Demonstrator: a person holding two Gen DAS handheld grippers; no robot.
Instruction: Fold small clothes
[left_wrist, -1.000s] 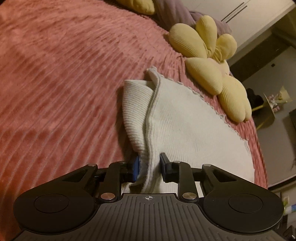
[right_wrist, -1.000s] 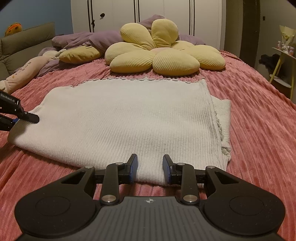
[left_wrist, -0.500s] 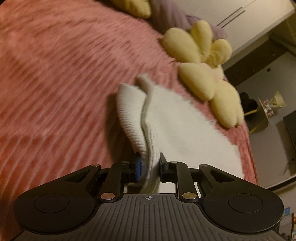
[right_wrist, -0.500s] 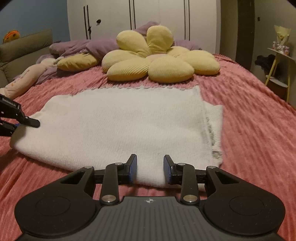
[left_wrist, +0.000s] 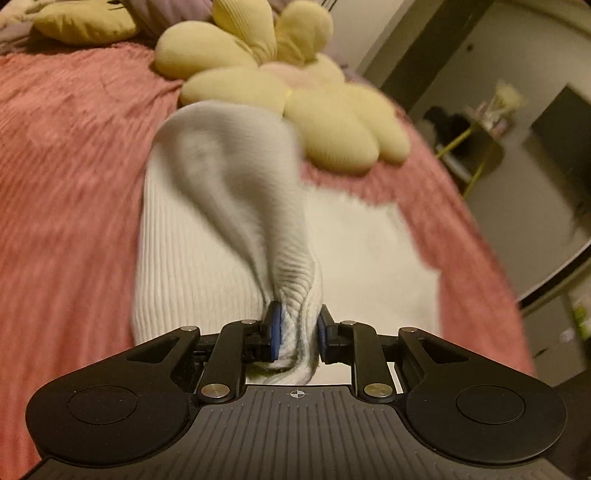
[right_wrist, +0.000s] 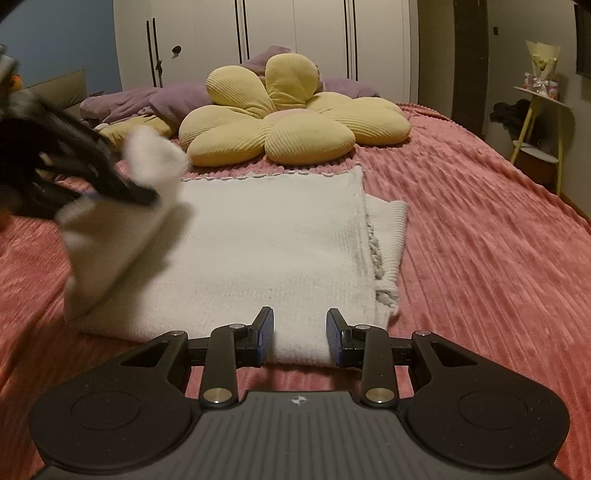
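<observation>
White knit garment (left_wrist: 207, 258) edge now off the bedspread (right_wrist: 480, 240), clenched in left gripper (left_wrist: 297, 328) fingers; right gripper (right_wrist: 300, 332) fingers apart

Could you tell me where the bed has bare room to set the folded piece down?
Bare bedspread lies right of the white garment. Toward the headboard it is crowded by the flower cushion; the left gripper lifts an edge there.

Ahead of me a pink ribbed bedspread (right_wrist: 480, 240) covers the bed, with a yellow flower cushion (right_wrist: 291, 122) near white wardrobe doors (right_wrist: 295, 40); a small yellow side table (right_wrist: 539, 125) stands right, in dim light.
</observation>
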